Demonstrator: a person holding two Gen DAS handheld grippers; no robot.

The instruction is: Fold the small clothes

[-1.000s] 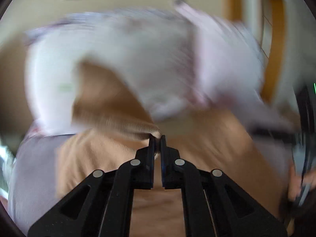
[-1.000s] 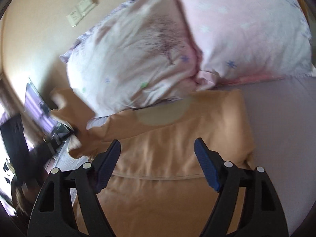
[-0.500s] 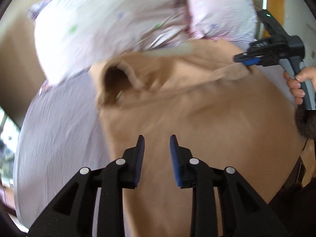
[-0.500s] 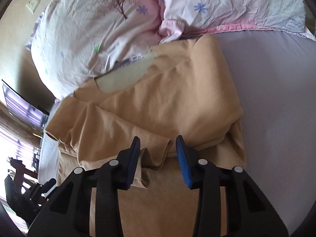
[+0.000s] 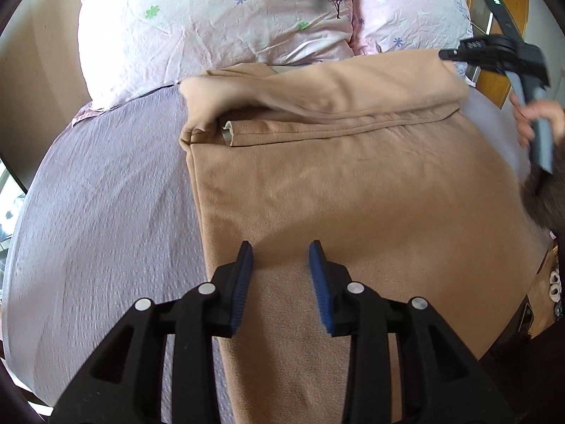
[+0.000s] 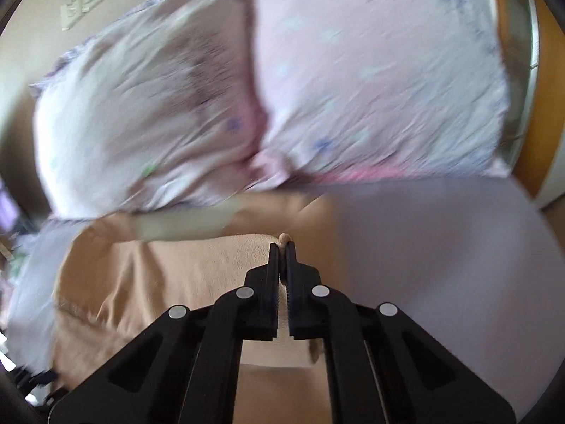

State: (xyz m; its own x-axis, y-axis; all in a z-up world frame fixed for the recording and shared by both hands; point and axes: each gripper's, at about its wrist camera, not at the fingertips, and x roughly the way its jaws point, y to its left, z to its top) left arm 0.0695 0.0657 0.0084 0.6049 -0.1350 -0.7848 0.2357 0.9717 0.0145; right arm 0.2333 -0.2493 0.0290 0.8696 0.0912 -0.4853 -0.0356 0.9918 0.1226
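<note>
The left gripper [image 5: 280, 258] stands with its jaws parted and nothing between them, low in the centre of its frame, above the tan garment [image 5: 353, 183]; the right gripper [image 6: 281, 247] is pressed closed on a small fold of this garment's edge, in the centre of its blurred frame; the garment lies spread on the lilac bed sheet [image 5: 106, 212], with its far part folded back in a thick band; behind it, at the top of the frame, two flowered pillows [image 5: 219, 24] lean side by side.
</note>
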